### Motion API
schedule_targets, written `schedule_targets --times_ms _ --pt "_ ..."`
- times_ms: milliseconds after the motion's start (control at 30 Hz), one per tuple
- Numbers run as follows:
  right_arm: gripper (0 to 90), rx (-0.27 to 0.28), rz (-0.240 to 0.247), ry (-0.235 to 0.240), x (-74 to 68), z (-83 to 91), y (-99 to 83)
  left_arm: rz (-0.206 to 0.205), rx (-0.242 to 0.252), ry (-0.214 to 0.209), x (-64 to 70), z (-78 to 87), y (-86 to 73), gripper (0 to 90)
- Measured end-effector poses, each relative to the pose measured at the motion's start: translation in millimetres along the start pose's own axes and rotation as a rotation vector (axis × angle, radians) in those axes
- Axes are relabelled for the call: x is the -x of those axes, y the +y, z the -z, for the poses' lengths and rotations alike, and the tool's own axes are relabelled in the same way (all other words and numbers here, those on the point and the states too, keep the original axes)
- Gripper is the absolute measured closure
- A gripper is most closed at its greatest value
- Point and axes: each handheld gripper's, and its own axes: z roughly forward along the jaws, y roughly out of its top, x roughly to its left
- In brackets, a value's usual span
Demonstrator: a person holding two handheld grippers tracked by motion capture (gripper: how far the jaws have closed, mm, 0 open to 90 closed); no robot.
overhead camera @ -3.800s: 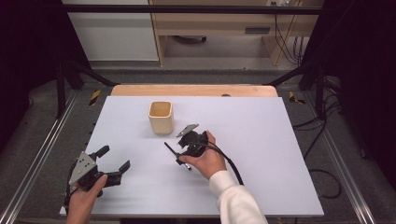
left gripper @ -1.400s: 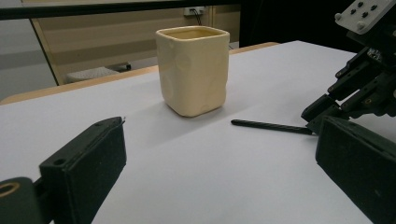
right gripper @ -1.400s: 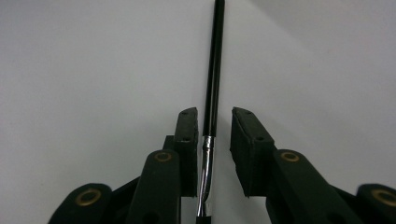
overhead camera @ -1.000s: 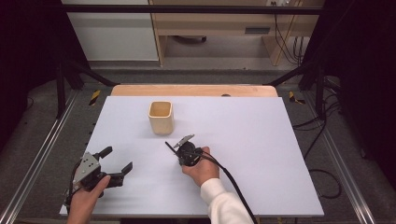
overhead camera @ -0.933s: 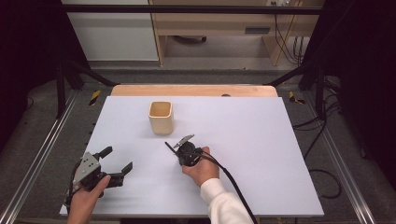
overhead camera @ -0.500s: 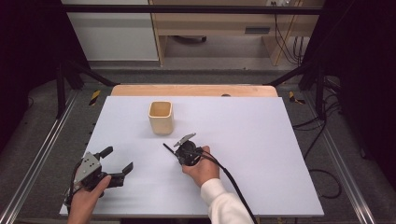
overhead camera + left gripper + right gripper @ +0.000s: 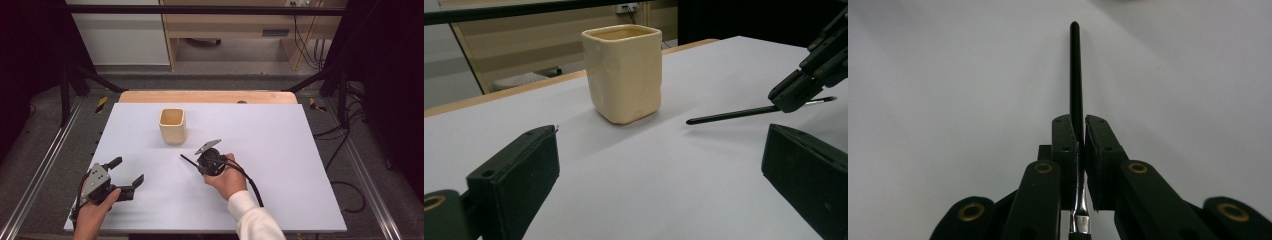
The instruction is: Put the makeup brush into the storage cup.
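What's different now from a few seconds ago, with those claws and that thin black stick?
The right claw, shut on the black paintbrush, has drawn back toward the person, away from the cream cup. The grip on the brush has held throughout. The left claw remains open at the table's near left, and the cup hasn't moved.

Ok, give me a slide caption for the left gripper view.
Open left tongs face a cream cup; right tongs hold a thin black brush beside it.
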Motion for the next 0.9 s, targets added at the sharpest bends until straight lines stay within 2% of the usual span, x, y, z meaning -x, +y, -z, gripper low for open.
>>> schedule_targets --times_ms 67,267,367,433,467,700,767,833,900 --pt "83.8 0.002 0.002 -0.002 0.8 3.0 -0.7 -0.020 0.000 0.006 1.6 0.5 1.0 1.7" --pt "83.8 0.017 -0.009 -0.014 9.3 23.0 -2.6 -0.019 -0.003 0.005 1.6 0.2 0.6 1.7" --pt "83.8 0.038 0.005 -0.016 15.9 32.0 -2.3 -0.023 0.007 0.007 2.4 1.0 2.1 1.7" --pt "83.8 0.040 -0.004 -0.017 18.7 37.7 -1.4 -0.025 0.007 0.006 2.5 -0.2 2.4 1.7" --pt "83.8 0.044 0.010 -0.018 21.7 40.6 -1.5 -0.028 0.003 0.006 2.8 -1.1 2.2 1.7" --pt "83.7 0.053 0.013 -0.007 33.5 53.0 -2.0 -0.048 -0.001 -0.010 6.7 -7.6 3.2 1.7" --pt "83.8 0.051 0.021 0.004 36.6 52.4 -4.5 -0.063 -0.004 -0.006 8.9 -7.7 3.8 1.6" --pt "83.8 0.054 0.040 0.019 41.6 49.3 -8.0 -0.096 -0.009 0.021 10.4 -7.1 4.7 1.7" --pt "83.7 0.052 0.047 0.024 45.0 45.9 -10.3 -0.104 -0.013 0.047 11.4 -5.5 5.2 2.0"
